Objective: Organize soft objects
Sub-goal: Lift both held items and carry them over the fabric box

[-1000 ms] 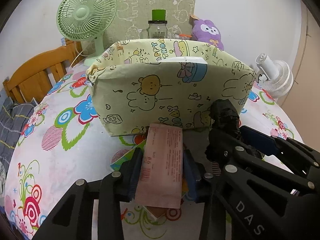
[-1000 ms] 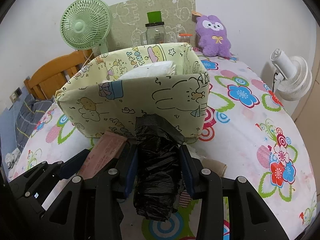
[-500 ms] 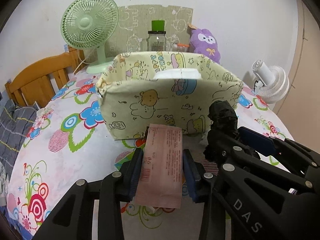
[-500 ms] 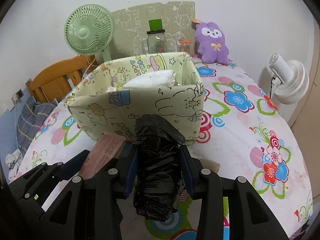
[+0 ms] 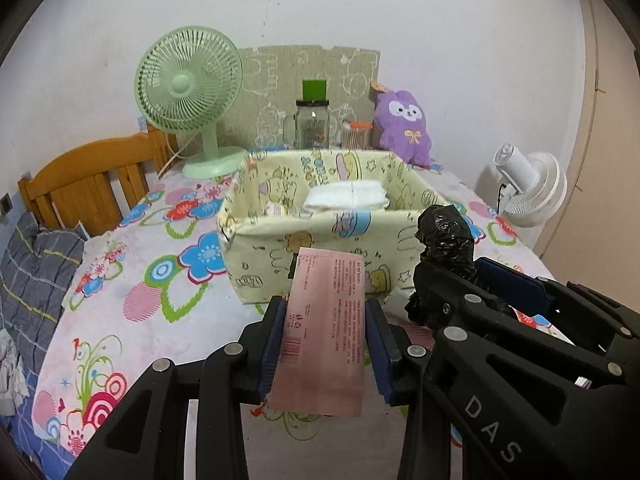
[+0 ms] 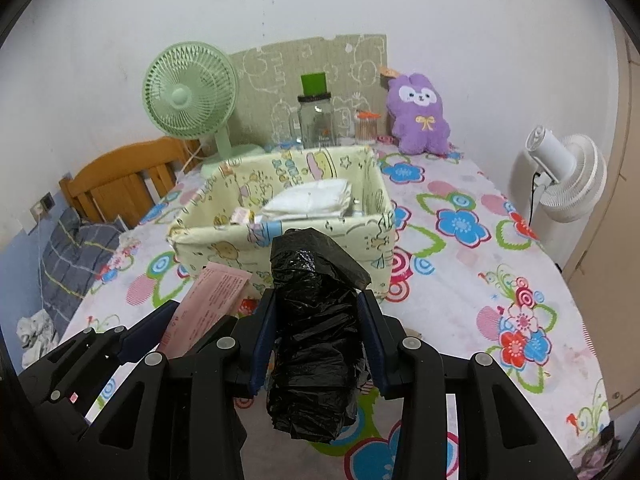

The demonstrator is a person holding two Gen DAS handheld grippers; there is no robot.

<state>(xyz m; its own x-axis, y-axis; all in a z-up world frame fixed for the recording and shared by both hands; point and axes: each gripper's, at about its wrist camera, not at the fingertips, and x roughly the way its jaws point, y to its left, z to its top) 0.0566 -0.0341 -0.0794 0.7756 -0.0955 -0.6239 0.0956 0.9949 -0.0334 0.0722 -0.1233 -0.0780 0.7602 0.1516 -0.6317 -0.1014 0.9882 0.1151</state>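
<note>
left wrist: tongs (image 5: pixel 326 336) raised, gripping pink packet (image 5: pixel 322 332).

A pale yellow fabric bin (image 5: pixel 320 248) printed with cartoon animals sits on a white tablecloth (image 6: pixel 472 264) patterned with bright flowers. Pink packet (image 5: pixel 324 332), crinkled black plastic bag (image 6: pixel 316 336), purple plush (image 6: pixel 420 120), mint-green fan (image 5: pixel 190 84).

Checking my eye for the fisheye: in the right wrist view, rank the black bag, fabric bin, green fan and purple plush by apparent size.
1. fabric bin
2. black bag, inflated by nearness
3. green fan
4. purple plush
</note>
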